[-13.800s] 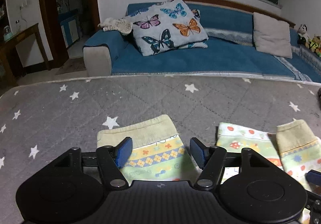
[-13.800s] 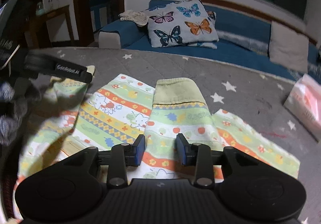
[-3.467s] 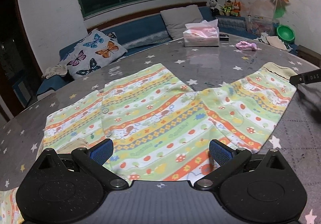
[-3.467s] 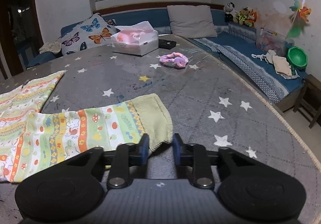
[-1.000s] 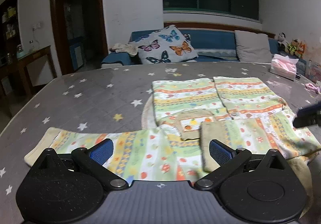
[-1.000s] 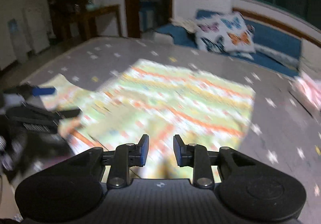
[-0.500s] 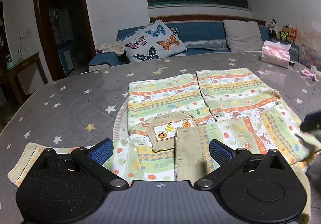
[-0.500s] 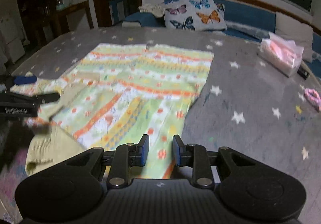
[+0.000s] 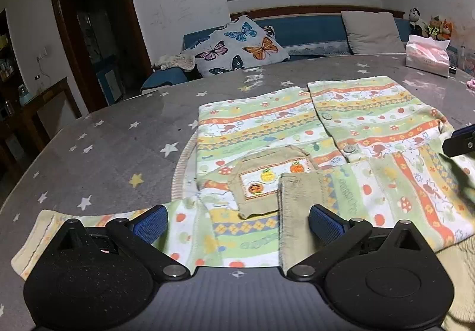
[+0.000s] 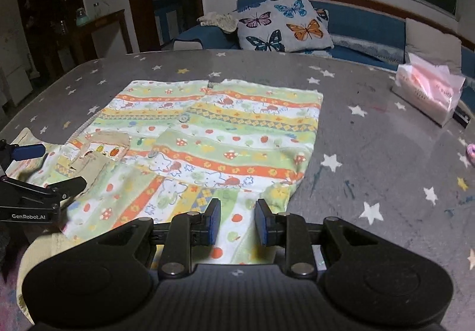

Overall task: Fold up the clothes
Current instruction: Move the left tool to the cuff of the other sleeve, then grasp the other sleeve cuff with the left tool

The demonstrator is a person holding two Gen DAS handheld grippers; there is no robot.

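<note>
The striped, animal-print cotton baby top point(image 9: 297, 135) lies spread on the grey star-patterned bench point(image 9: 118, 135), collar end near, hem far, with its right sleeve point(image 9: 386, 191) already laid across the chest so that its tan ribbed cuff point(image 9: 299, 206) sits beside the small tan fruit-print pocket point(image 9: 267, 182). The left sleeve point(image 9: 98, 221) lies stretched out to the left, so the step in hand looks like folding it in. The left tool point(image 9: 236, 222) hangs above the near edge with its blue pads spread wide and nothing between them. It should drop onto the left cuff point(image 9: 32, 239), pinch only that layer, and carry it low and straight across to match the other sleeve. The right tool point(image 10: 236, 221) has its pads narrowly apart over the fabric at the near right. They do not seem to pinch it, and it could steady the body there. The near edge of the garment is hidden behind both tool bodies, and the right edge of the left view is blurred.
</note>
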